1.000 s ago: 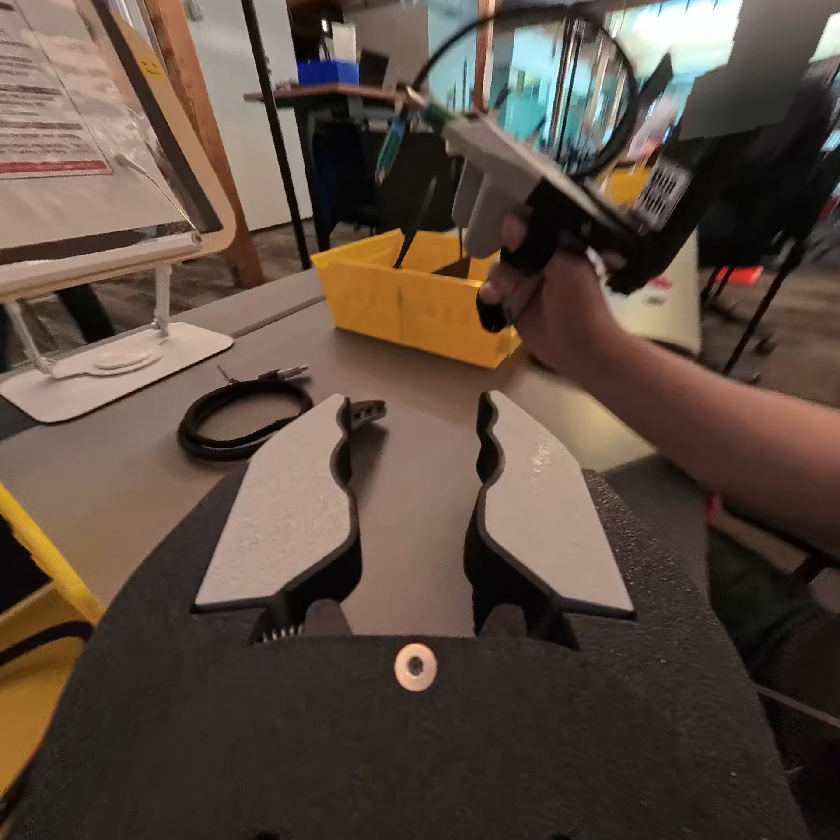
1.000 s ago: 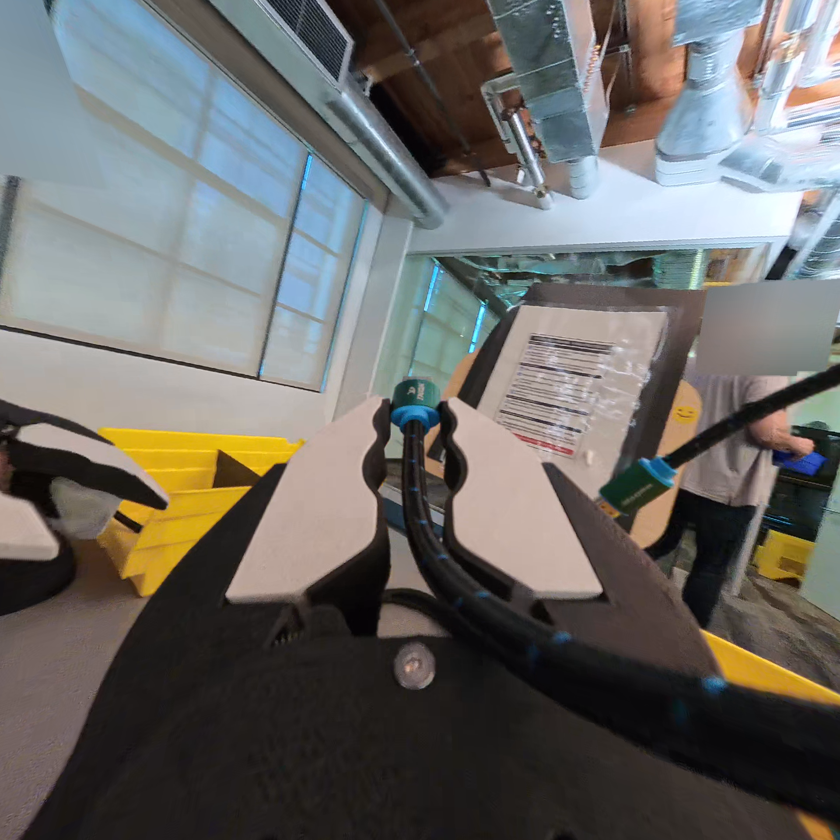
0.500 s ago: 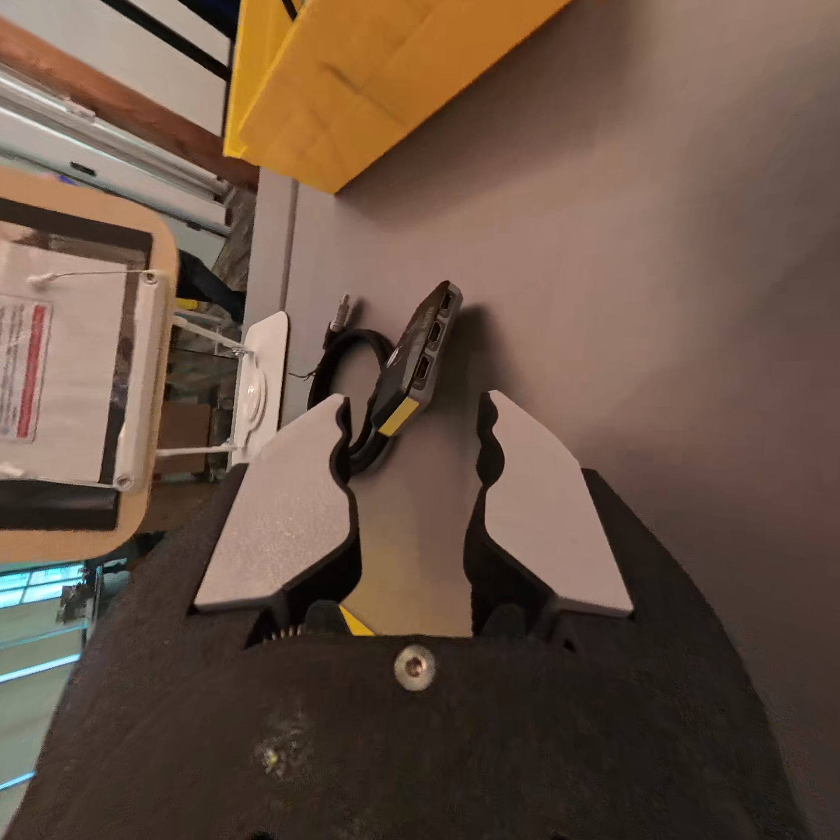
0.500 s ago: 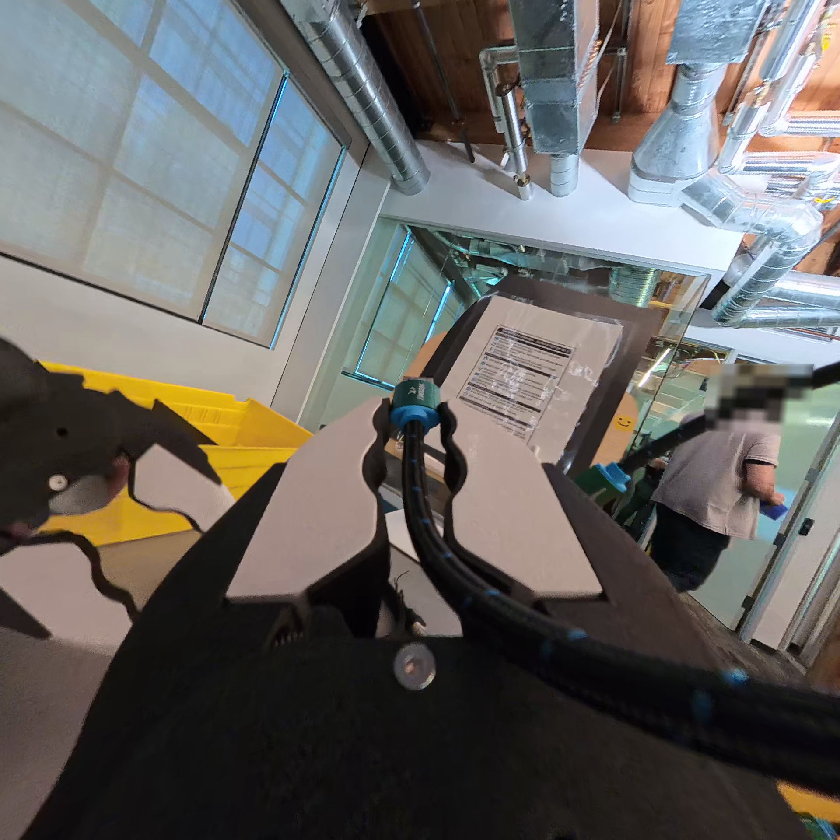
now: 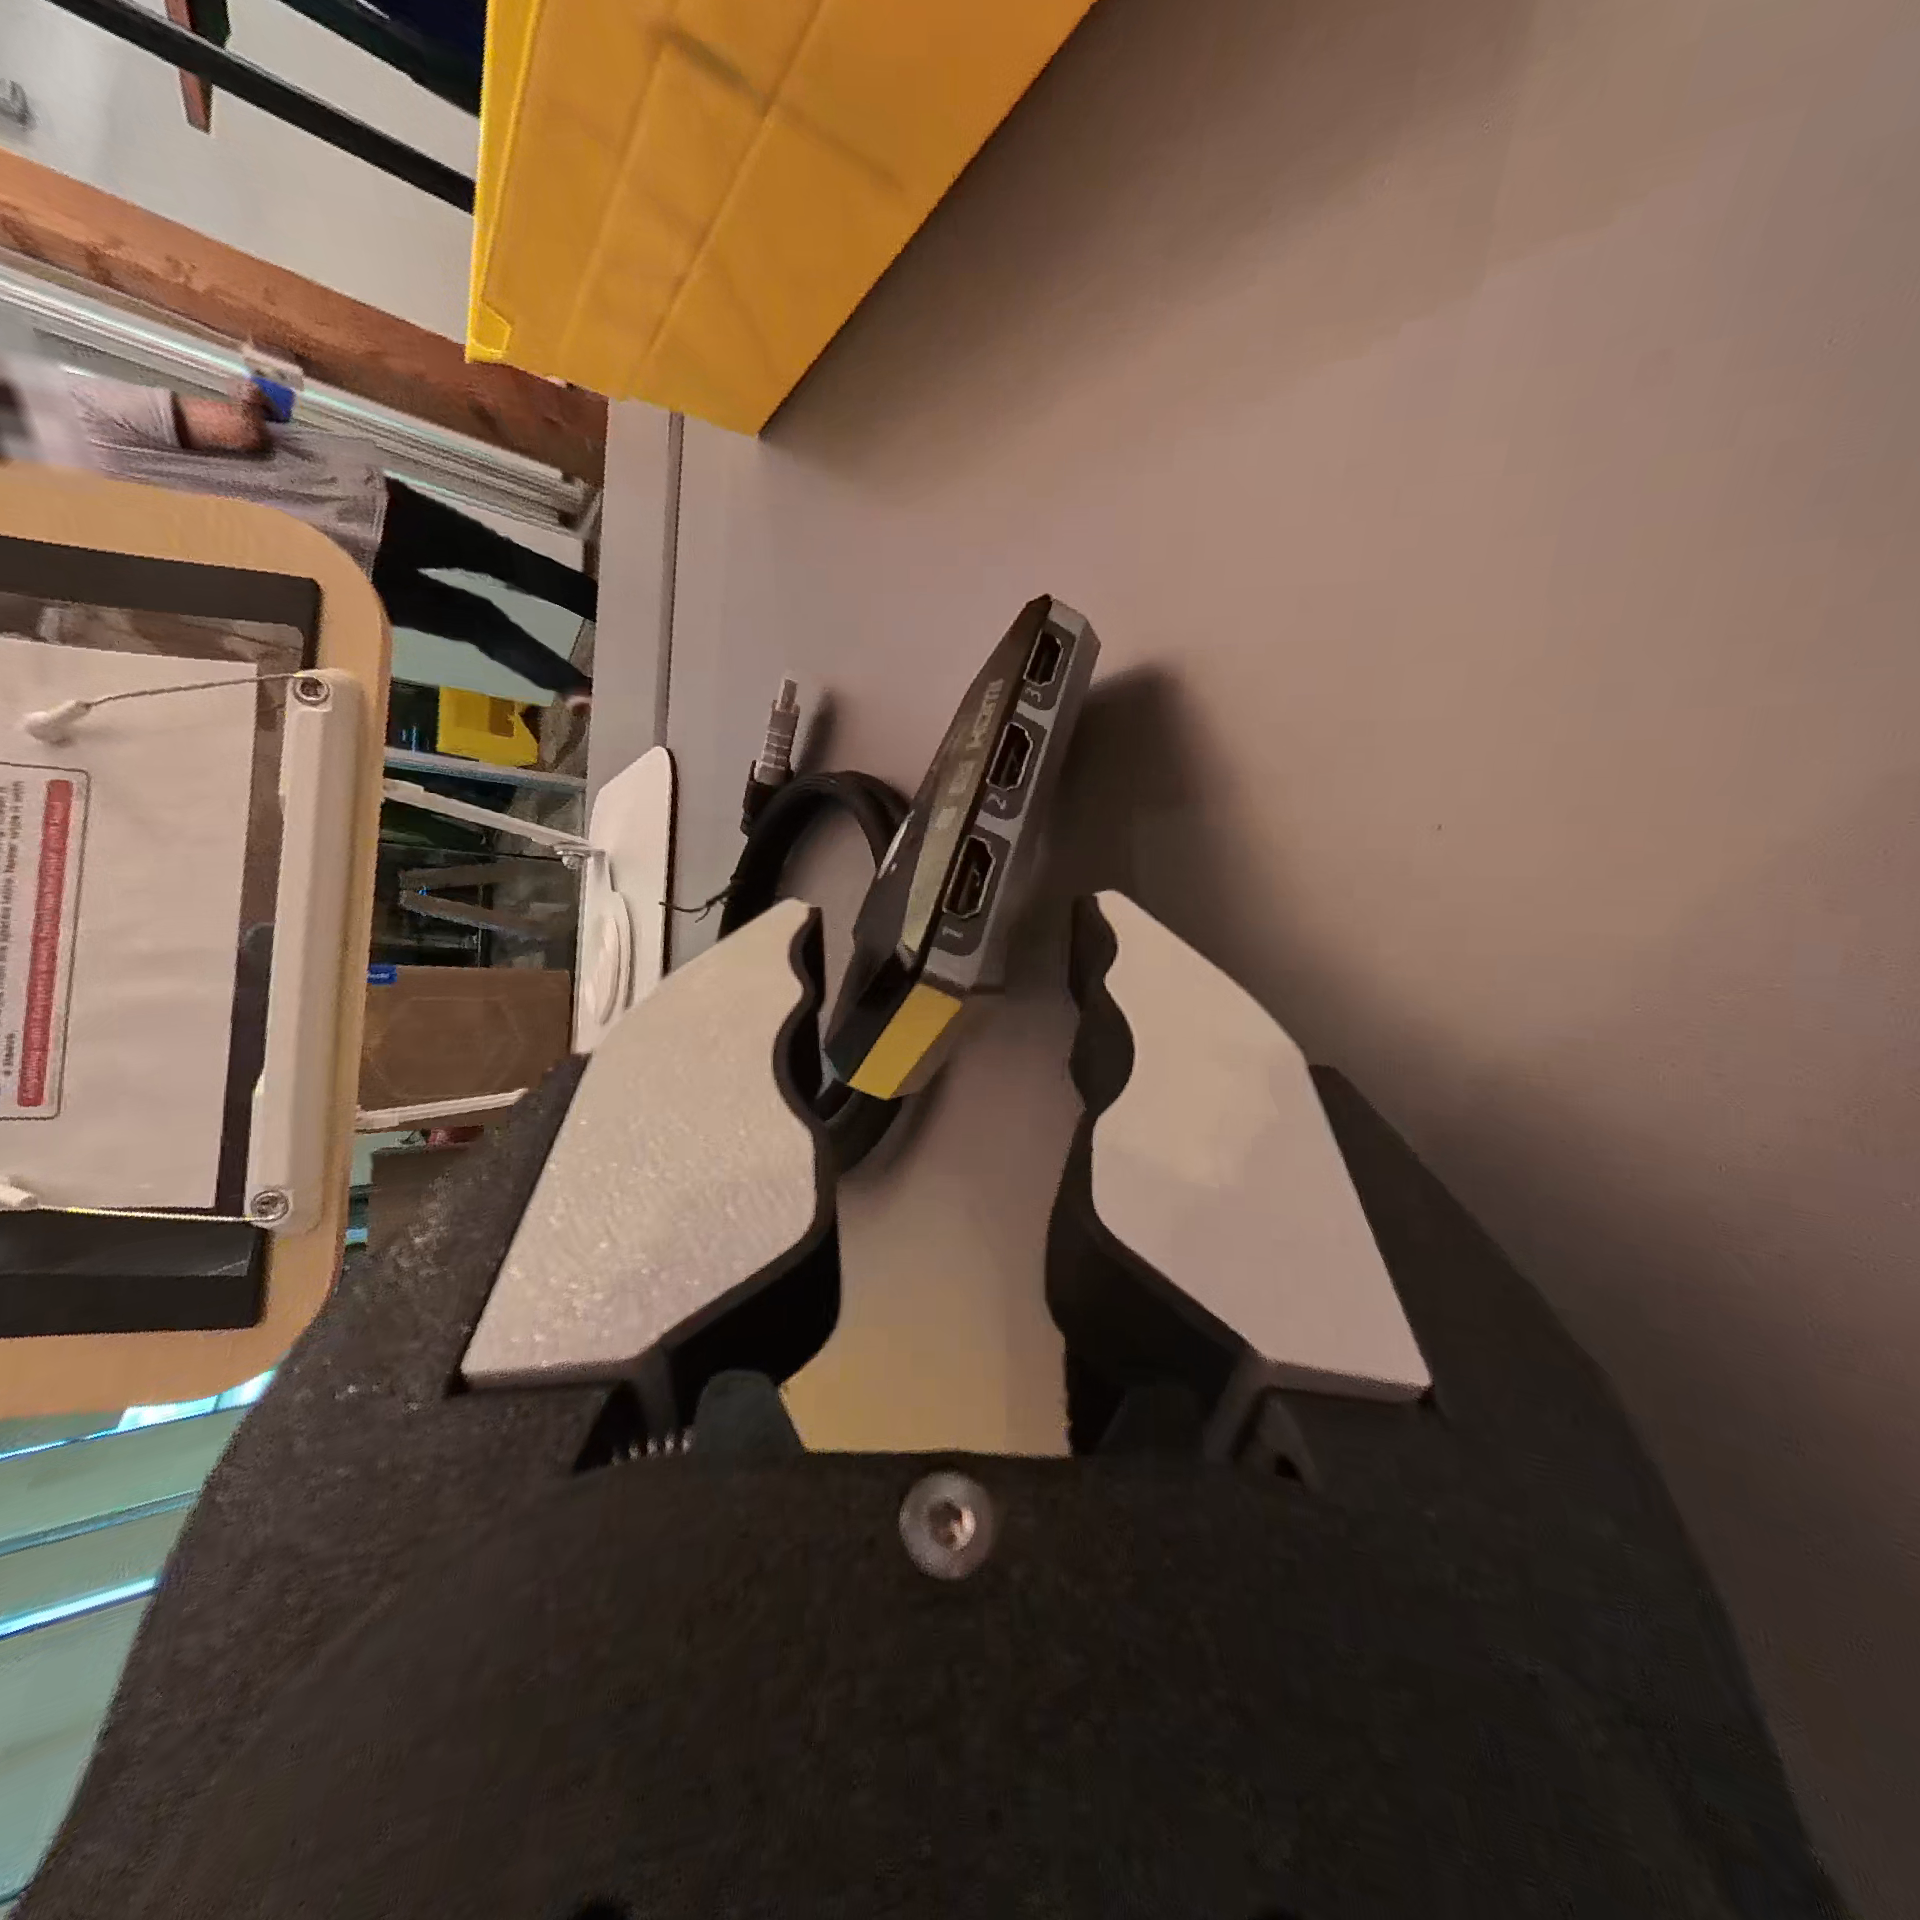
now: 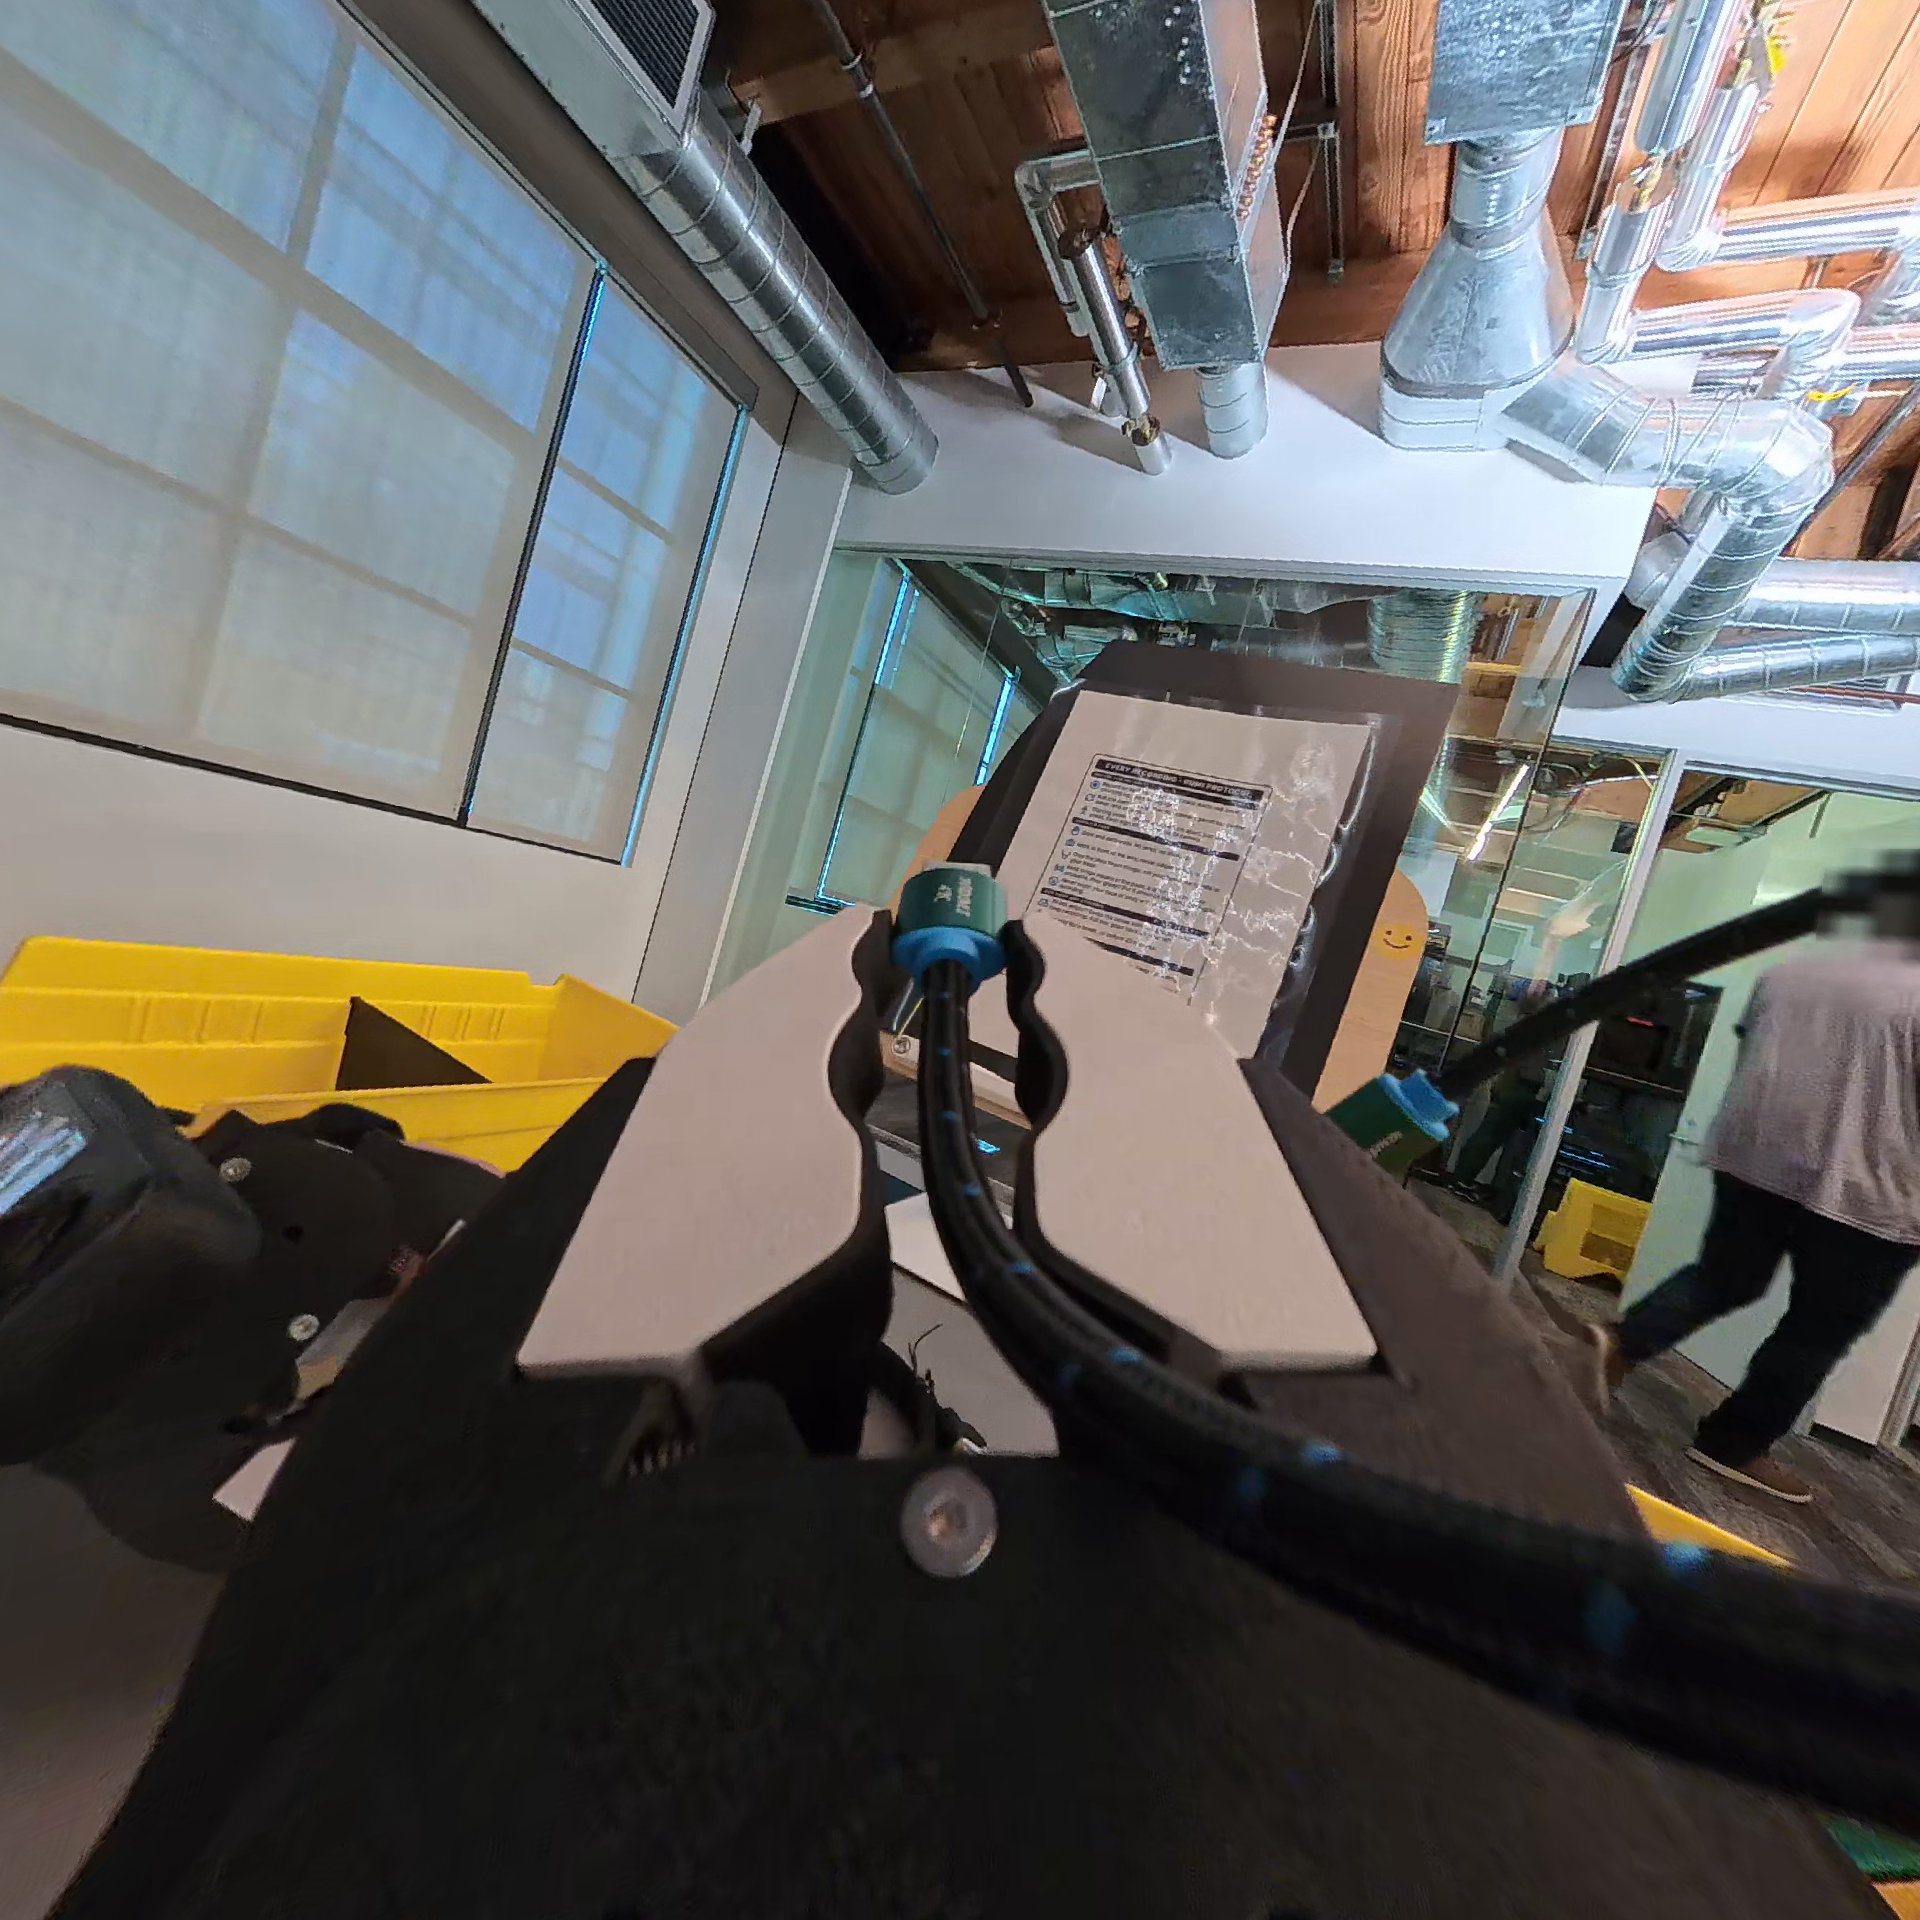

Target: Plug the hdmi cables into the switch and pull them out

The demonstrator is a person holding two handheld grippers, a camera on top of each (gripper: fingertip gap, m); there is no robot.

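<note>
my left gripper [image 5: 945, 966] is released around the switch [image 5: 971, 831], my right gripper [image 6: 948, 961] grasps the hdmi cable [image 6: 961, 1122] between its jaws.

The dark, flat switch [image 5: 971, 831] lies just ahead of the left gripper's spread jaws, its near end between their tips, three empty ports showing along its edge, yellow tape on the near end. The black braided HDMI cable [image 6: 961, 1101] runs between the right gripper's closed jaws, its teal plug [image 6: 948, 902] just past their tips.

Switch [image 5: 971, 831] near end sits behind left finger [image 5: 665, 1143]; cable [image 6: 1455, 1507] runs off frame; walking person [image 6: 1808, 1164] head mosaicked.
</note>
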